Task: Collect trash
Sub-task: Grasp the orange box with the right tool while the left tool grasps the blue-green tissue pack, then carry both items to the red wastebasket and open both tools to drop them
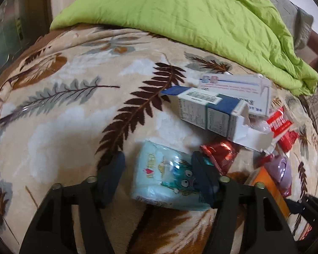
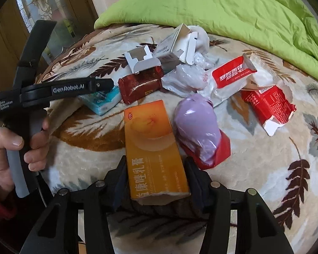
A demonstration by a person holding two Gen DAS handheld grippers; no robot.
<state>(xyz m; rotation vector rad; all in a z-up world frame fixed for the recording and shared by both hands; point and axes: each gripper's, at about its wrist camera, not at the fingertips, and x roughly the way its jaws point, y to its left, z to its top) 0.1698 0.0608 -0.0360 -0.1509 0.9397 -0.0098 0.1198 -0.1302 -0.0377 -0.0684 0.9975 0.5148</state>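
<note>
- The trash lies in a heap on a bed with a leaf-print blanket (image 1: 78,114). A green quilt (image 1: 190,21) is bunched up behind it.
- The left wrist view shows the left gripper (image 1: 158,165) with its jaws wide. A light blue tissue pack (image 1: 165,175) with a cartoon face sits between them. The right jaw touches the pack. The left jaw is a bit apart from it.
- Only this view shows the blue and white box (image 1: 212,112) well. It lies just past the tissue pack, with a torn open end.
- The right wrist view shows the right gripper (image 2: 155,167) with its jaws on both sides of an orange box (image 2: 152,148). They look like they hold it.
- Only the right wrist view shows the person's hand (image 2: 17,148) on the grey handle of the left gripper.
- A purple bag (image 2: 196,127) lies just beside the orange box. The left wrist view shows only a small bit of it.
- A dark red wrapper (image 2: 140,85) lies between the tissue pack and the purple bag. A torn red packet (image 2: 269,105) lies further right, clear only in this view.
</note>
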